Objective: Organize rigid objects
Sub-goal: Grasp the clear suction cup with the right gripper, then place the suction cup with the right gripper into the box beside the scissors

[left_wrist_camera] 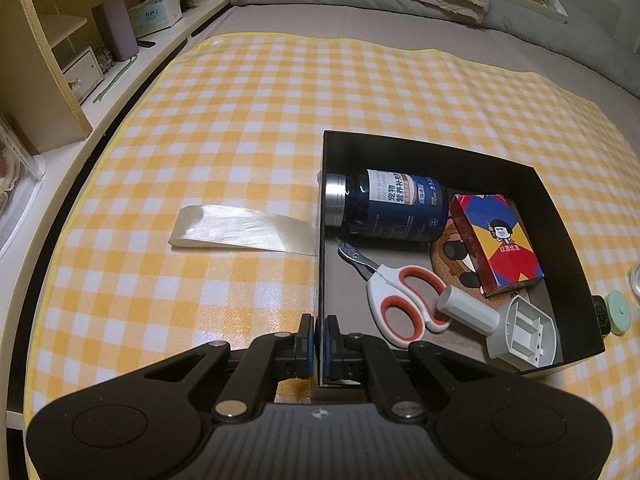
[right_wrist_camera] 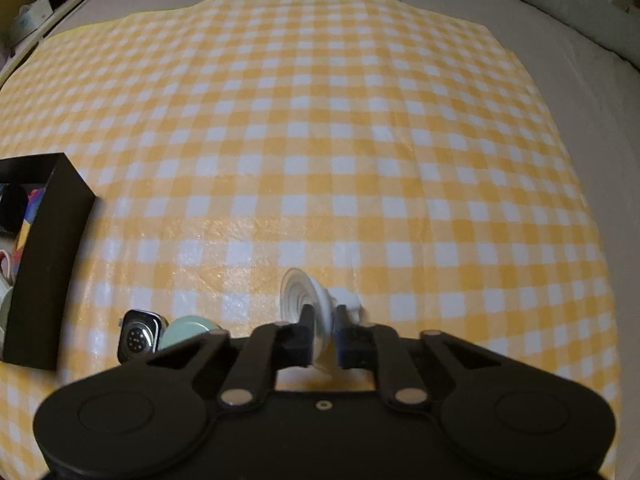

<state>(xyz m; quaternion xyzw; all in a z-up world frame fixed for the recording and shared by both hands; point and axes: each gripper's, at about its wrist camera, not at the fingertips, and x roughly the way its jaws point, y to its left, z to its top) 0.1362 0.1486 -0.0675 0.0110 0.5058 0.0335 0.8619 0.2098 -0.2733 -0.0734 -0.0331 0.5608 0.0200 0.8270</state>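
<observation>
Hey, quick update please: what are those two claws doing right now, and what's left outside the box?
Left gripper clamped on black box wall. Right gripper shut on white suction cup. Watch, green disc still outside.

Coaster mostly covered by card box; glass item cut by right edge; suction cup partly blurred.

One box, one bottle, one scissors, one watch
</observation>
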